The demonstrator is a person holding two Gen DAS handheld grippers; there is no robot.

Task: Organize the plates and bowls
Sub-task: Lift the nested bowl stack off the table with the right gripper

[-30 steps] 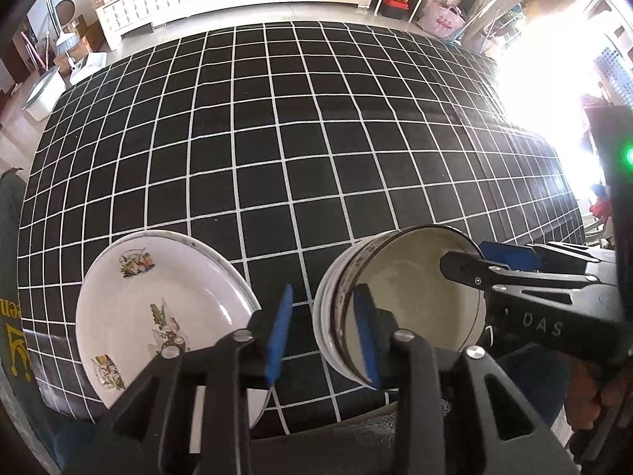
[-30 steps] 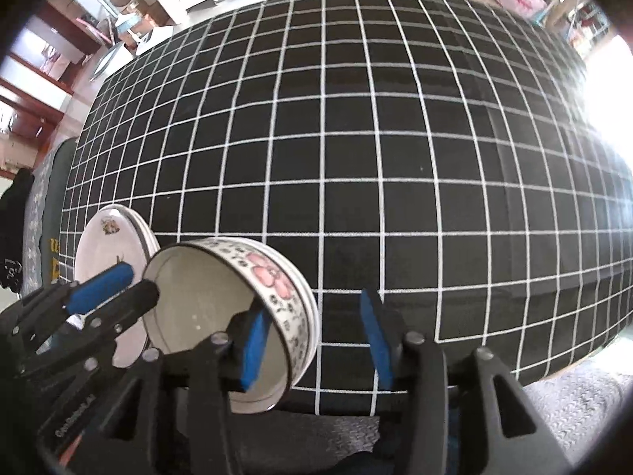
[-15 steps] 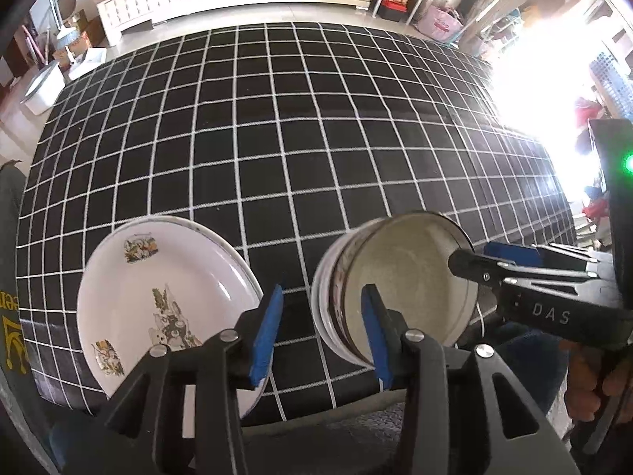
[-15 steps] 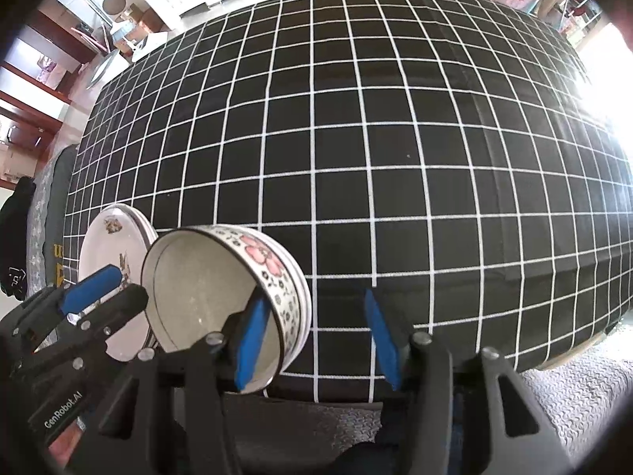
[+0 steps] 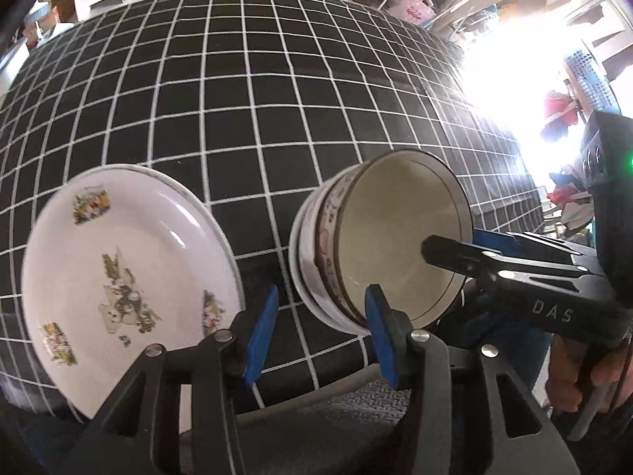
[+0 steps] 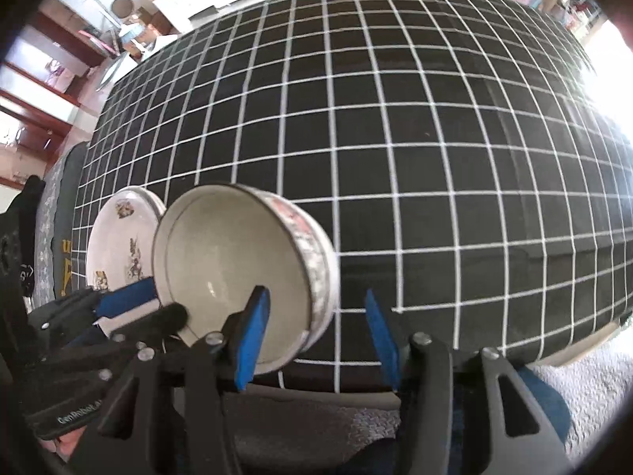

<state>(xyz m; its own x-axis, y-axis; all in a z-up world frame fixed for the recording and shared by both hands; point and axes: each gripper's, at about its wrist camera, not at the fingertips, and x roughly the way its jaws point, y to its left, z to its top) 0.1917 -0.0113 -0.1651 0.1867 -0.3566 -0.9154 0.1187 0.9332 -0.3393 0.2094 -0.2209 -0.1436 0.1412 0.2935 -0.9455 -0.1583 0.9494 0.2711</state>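
Note:
A stack of nested bowls (image 5: 399, 237) with pink flowers on the outside stands on the black grid tablecloth (image 5: 245, 118) near its front edge. Left of it lies a stack of white plates (image 5: 130, 277) with cartoon prints. My left gripper (image 5: 320, 336) straddles the bowls' left wall; its jaws are opening and a gap shows beside the wall. My right gripper (image 6: 316, 336) straddles the right wall of the bowls (image 6: 237, 261) with its jaws apart and not pressing. The plates (image 6: 118, 249) show behind the left gripper (image 6: 154, 304). The right gripper (image 5: 455, 243) reaches into the bowl from the right.
The tablecloth (image 6: 395, 118) stretches far back and right beyond the dishes. A grey textured mat (image 5: 356, 407) lies below the table's front edge. A hand (image 5: 573, 372) holds the right gripper's handle. Cabinets and cluttered shelves stand behind the table, and bright glare fills the right.
The left gripper's jaws have widened around the bowls' left wall and it has sunk closer to the dishes. The right gripper has shifted slightly. The bowls and plates stay in place.

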